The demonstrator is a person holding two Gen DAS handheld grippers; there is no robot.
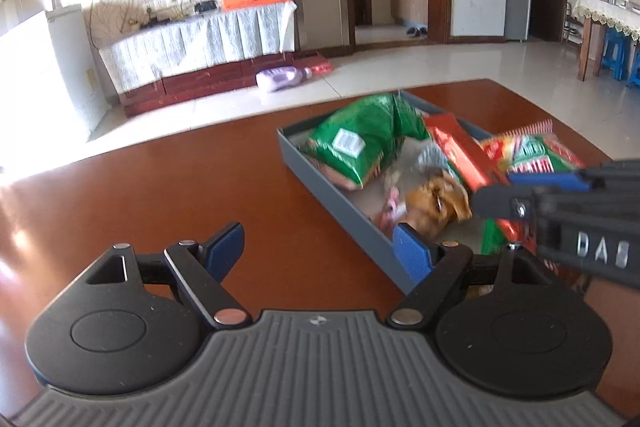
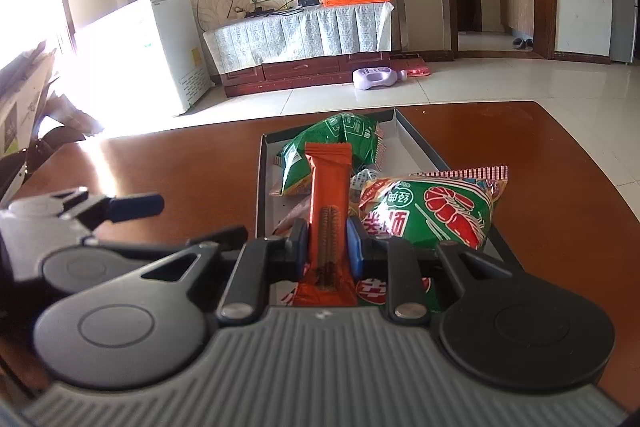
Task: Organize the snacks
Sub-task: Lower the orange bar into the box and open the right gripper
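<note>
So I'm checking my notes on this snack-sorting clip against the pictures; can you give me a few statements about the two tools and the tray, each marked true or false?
1. The right tool is shut on the orange snack bar. True.
2. The left tool holds a green bag. False: it is open and holds nothing.
3. The prawn cracker bag lies in the grey tray. True.
4. The tray sits on the floor. False: it sits on the brown table.
5. The purple bottle stands upright. False: it lies on its side on the floor.
</note>
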